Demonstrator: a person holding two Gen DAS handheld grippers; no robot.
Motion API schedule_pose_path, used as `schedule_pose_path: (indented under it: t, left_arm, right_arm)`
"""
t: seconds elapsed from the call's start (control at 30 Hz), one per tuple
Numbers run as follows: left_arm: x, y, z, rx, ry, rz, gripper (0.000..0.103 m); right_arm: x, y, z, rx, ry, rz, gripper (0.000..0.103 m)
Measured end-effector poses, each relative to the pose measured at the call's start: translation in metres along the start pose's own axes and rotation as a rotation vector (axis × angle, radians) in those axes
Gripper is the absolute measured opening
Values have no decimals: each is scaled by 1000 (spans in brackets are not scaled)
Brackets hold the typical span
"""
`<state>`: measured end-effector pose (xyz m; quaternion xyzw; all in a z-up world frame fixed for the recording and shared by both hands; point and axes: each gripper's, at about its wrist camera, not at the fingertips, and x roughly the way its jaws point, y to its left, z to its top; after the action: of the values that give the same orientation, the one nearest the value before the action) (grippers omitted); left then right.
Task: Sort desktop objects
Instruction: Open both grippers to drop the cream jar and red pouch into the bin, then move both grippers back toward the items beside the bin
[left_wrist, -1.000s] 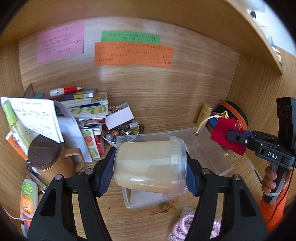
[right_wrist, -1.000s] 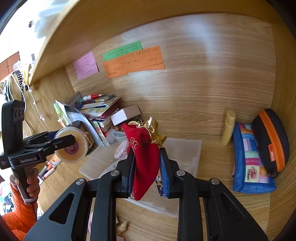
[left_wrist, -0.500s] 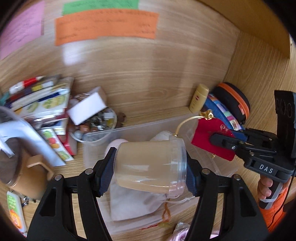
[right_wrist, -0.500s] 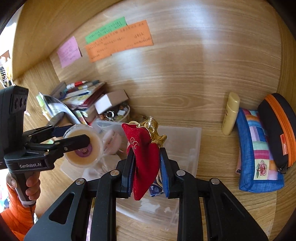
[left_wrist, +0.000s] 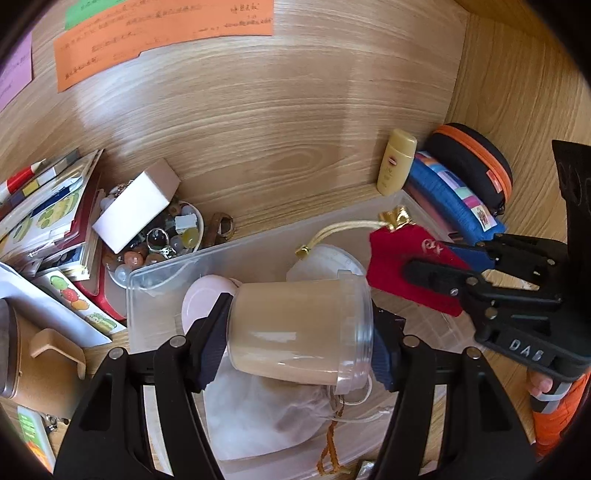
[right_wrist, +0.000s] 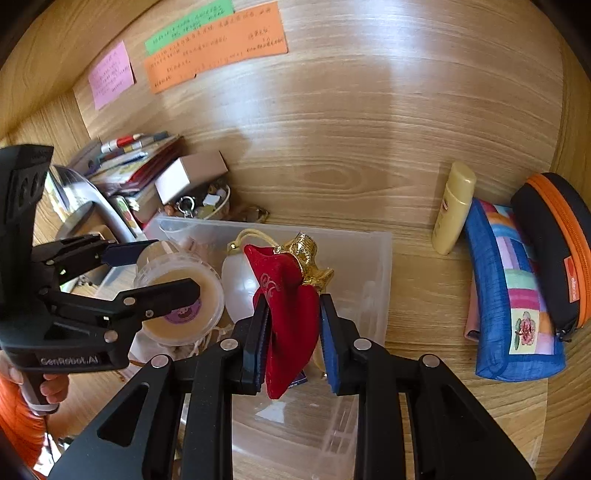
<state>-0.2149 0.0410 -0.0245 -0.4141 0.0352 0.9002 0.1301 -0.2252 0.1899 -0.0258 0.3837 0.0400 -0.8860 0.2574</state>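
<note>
Both hands over the clear plastic bin (right_wrist: 380, 258), mid-deposit. Left gripper (left_wrist: 299, 328) clamped across a lidded tub (left_wrist: 295, 328) of beige paste, tub lying sideways between the pads, just above a white mesh pouch (left_wrist: 266, 417) inside the bin. Right gripper (right_wrist: 291, 332) pinches a red drawstring pouch (right_wrist: 288, 310); gold-trimmed neck points ahead of the jaws, body hangs below them. From the left tool, the red pouch sits ahead and to the right, over the bin's far end.

Step in hand: placing both items (judgement only). Next: lower each until it rests in the bin, then release; the tub may roll.
</note>
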Motion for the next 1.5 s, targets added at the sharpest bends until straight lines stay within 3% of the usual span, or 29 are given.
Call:
schedule_pose_path:
  t: [0.5,0.63,0.77,1.03,1.2,1.3,1.37,1.5]
  left_arm:
    - [12,-8,1,22,26,-35,66]
    - [3,-11,3,28,5,-42,67]
    - [-15,-14,6,51,-38,-12,71]
    - [-44,-9,4,51,-88,44,74]
    - [-61,-2,-3,42,-120,90,87]
    - [-74,0,-9,32,-137,114,91]
    - [-81,0,-12,28,-147,129,93]
    - [-95,0,-22,20,-161,153,95]
  right_arm:
    - [9,12,-5,-70,10,-57,28]
    - [7,10,-4,-59,10,-36,29]
    - [0,9,-3,-54,-14,-36,42]
    - [-19,12,1,-50,-60,-27,48]
    - [-34,14,2,-49,-92,-30,59]
    - [-46,20,0,-62,-113,-30,64]
    - [-53,24,-2,-72,-123,-38,74]
    - [-70,35,-9,-99,-151,-51,78]
